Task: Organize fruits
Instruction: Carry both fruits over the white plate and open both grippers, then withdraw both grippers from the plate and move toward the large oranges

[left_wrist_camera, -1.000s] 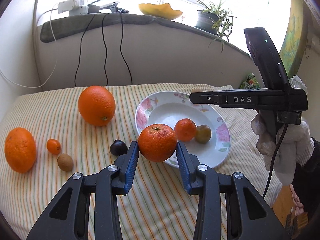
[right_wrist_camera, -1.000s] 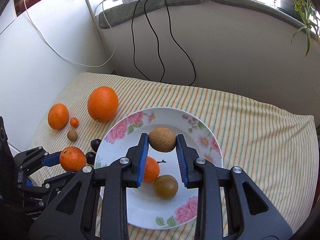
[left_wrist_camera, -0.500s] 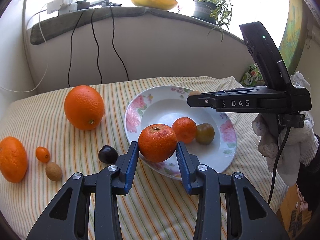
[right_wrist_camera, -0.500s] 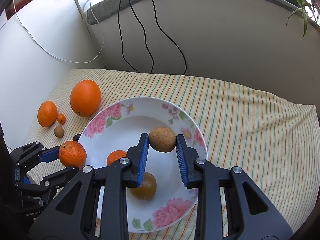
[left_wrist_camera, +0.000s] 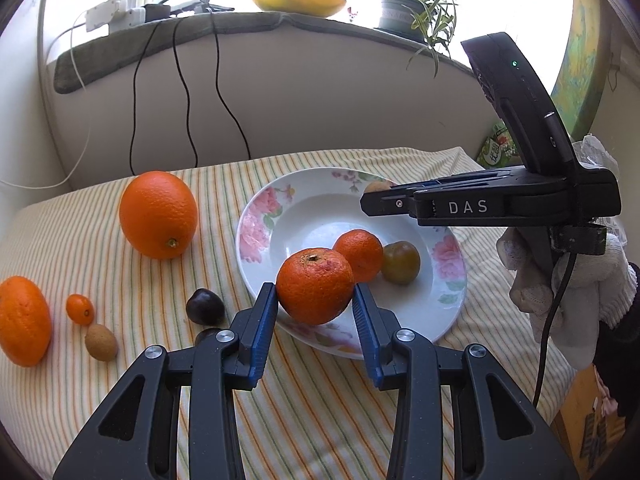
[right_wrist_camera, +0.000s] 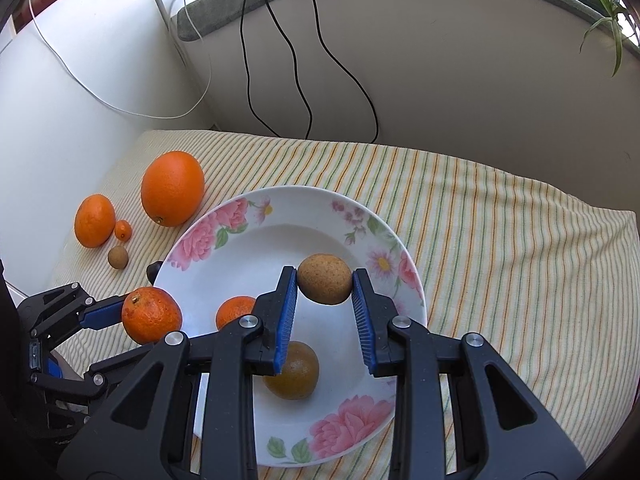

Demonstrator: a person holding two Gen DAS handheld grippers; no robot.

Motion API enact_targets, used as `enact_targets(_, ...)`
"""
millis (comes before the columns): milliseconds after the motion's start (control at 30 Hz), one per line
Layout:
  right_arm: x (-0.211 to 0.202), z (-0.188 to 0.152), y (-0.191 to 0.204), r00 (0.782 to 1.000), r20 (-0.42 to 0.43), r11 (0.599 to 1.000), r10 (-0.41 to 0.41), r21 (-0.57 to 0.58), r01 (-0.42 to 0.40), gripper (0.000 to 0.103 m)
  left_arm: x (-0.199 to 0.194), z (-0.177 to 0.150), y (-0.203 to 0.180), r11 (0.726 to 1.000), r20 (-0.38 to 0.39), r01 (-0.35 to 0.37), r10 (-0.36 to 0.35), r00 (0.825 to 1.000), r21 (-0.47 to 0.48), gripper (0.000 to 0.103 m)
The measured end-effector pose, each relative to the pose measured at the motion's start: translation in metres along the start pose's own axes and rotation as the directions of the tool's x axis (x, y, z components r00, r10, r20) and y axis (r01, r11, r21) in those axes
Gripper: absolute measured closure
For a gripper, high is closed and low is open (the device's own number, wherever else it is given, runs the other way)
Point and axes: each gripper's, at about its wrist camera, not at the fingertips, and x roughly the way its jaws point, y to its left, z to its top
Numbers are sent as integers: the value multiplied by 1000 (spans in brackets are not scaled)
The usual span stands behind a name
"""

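My left gripper (left_wrist_camera: 315, 306) is shut on a mandarin (left_wrist_camera: 315, 286) and holds it over the near left rim of the floral plate (left_wrist_camera: 256, 228). My right gripper (right_wrist_camera: 325, 294) is shut on a brown kiwi (right_wrist_camera: 325, 283) and holds it above the middle of the plate (right_wrist_camera: 372, 224). On the plate lie a small tangerine (left_wrist_camera: 360, 254) and a green-brown plum (left_wrist_camera: 401, 262). In the right wrist view the left gripper with the mandarin (right_wrist_camera: 151, 314) sits at the plate's left edge.
On the striped cloth left of the plate lie a big orange (left_wrist_camera: 158, 214), a second orange (left_wrist_camera: 23, 320), a kumquat (left_wrist_camera: 80, 309), a small kiwi (left_wrist_camera: 101, 342) and a dark plum (left_wrist_camera: 204, 306). Cables hang down the back wall. The cloth's right edge drops off.
Both grippers have moved further over the plate with their fruit still held. The loose fruit on the cloth has not moved.
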Motion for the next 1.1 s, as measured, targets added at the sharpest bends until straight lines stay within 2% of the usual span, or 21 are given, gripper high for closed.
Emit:
enact_targets(267, -3, -1, 0, 1000, 5, 1000, -5, -4, 5, 73, 0, 0, -3, 1000, -4, -5, 5, 1000, 2, 65)
enact_targets(300, -4, -1, 0, 1000, 5, 1000, -3, -3, 3, 73, 0, 0, -4, 1000, -3, -4, 4, 1000, 1, 62)
enact_targets(333, -5, -1, -1, 1000, 6, 1000, -4, -3, 4, 72, -1, 1, -4, 999, 8, -47, 47, 999, -23, 59)
enact_targets(400, -7, -1, -1, 1000, 12, 1000, -6, -4, 6, 67, -3, 2, -4, 999, 17, -46, 46, 999, -23, 55)
enact_targets(433, -8, -1, 0, 1000, 15, 1000, -8, -7, 8, 60, -4, 2, -4, 999, 20, -46, 46, 999, -21, 54)
enact_targets(500, -10, 0, 0, 1000, 21, 1000, -8, -10, 8, 52, -6, 2, -5, 999, 25, -49, 49, 998, -19, 45)
enact_targets(600, -13, -1, 2, 1000, 28, 1000, -6, -15, 7, 44, -7, 2, -6, 999, 28, -47, 48, 998, -20, 41)
enact_targets(667, -15, -1, 3, 999, 35, 1000, -6, -17, 7, 32, -8, 1, -6, 999, 29, -46, 47, 998, -21, 38)
enact_targets(767, -19, -1, 4, 999, 51, 1000, 3, -14, -3, 21, -10, 1, -7, 999, 31, -44, 45, 999, -21, 32)
enact_targets(833, -22, -1, 4, 998, 60, 1000, 14, -3, -14, 18, -10, 0, -7, 999, 31, -44, 45, 999, -21, 31)
enact_targets(900, -24, 1, 5, 998, 64, 1000, 24, 2, -25, 18, -11, 0, -7, 999, 36, -46, 47, 998, -22, 26)
enact_targets(1100, -30, 4, 9, 998, 68, 1000, 19, 1, -19, 18, -18, -1, -6, 998, 46, -49, 50, 998, -29, 23)
